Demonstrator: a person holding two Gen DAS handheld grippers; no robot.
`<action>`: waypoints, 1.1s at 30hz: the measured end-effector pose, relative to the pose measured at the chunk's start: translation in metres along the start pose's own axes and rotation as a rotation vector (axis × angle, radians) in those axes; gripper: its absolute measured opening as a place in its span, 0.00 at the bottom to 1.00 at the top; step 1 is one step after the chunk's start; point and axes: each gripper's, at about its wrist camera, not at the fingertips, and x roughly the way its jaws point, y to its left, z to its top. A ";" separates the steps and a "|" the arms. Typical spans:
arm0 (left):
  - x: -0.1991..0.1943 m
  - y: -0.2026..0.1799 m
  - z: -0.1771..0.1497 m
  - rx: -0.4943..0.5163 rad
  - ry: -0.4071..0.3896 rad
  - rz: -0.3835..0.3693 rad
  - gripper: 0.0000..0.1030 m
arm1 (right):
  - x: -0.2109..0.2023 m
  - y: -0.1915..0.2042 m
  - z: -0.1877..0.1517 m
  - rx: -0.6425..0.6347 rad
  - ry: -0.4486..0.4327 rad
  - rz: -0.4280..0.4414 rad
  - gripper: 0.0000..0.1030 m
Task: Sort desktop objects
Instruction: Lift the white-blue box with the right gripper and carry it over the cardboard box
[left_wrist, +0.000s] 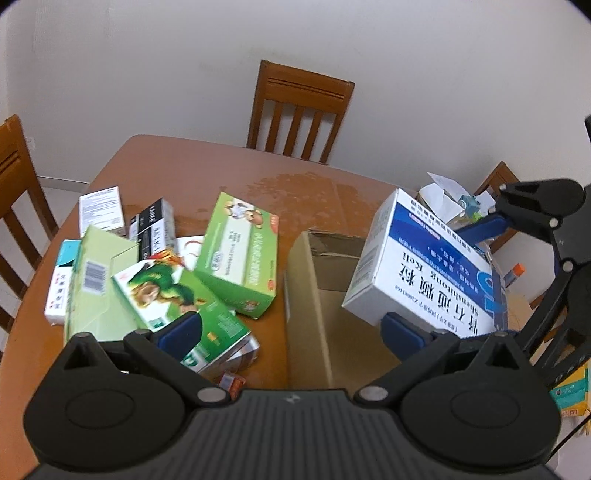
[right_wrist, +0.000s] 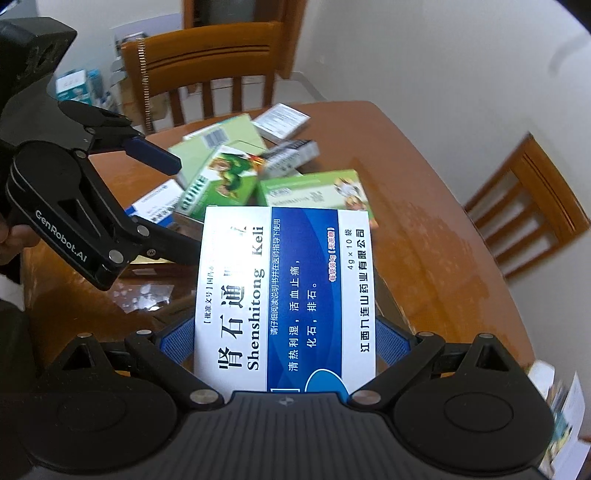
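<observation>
My right gripper (right_wrist: 286, 343) is shut on a white and blue medicine box (right_wrist: 284, 291), its pads pressing the two long sides. In the left wrist view that box (left_wrist: 424, 266) hangs tilted over the right part of an open brown carton (left_wrist: 325, 295), with the right gripper (left_wrist: 495, 258) behind it. My left gripper (left_wrist: 291, 334) is open and holds nothing, low over the carton's near left side. To its left lies a pile of medicine boxes: a green one (left_wrist: 240, 254), a cartoon-printed green one (left_wrist: 177, 299), a pale green one (left_wrist: 99, 284). The left gripper (right_wrist: 170, 199) also shows open in the right wrist view.
The wooden table (left_wrist: 207, 173) has chairs at the far side (left_wrist: 299, 110) and at the left (left_wrist: 18, 184). A third chair at the right carries papers and small boxes (left_wrist: 447, 199). A white box (left_wrist: 101, 210) and a black and white box (left_wrist: 153, 229) lie behind the pile.
</observation>
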 end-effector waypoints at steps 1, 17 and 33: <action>0.003 -0.002 0.002 0.004 0.002 0.000 1.00 | 0.002 -0.003 -0.002 0.018 0.003 -0.005 0.96; 0.041 -0.005 0.014 0.037 0.053 -0.005 1.00 | 0.047 -0.023 -0.032 0.399 0.058 -0.089 0.96; 0.045 0.009 0.011 0.037 0.071 0.034 1.00 | 0.119 -0.036 -0.041 0.707 0.146 -0.168 0.96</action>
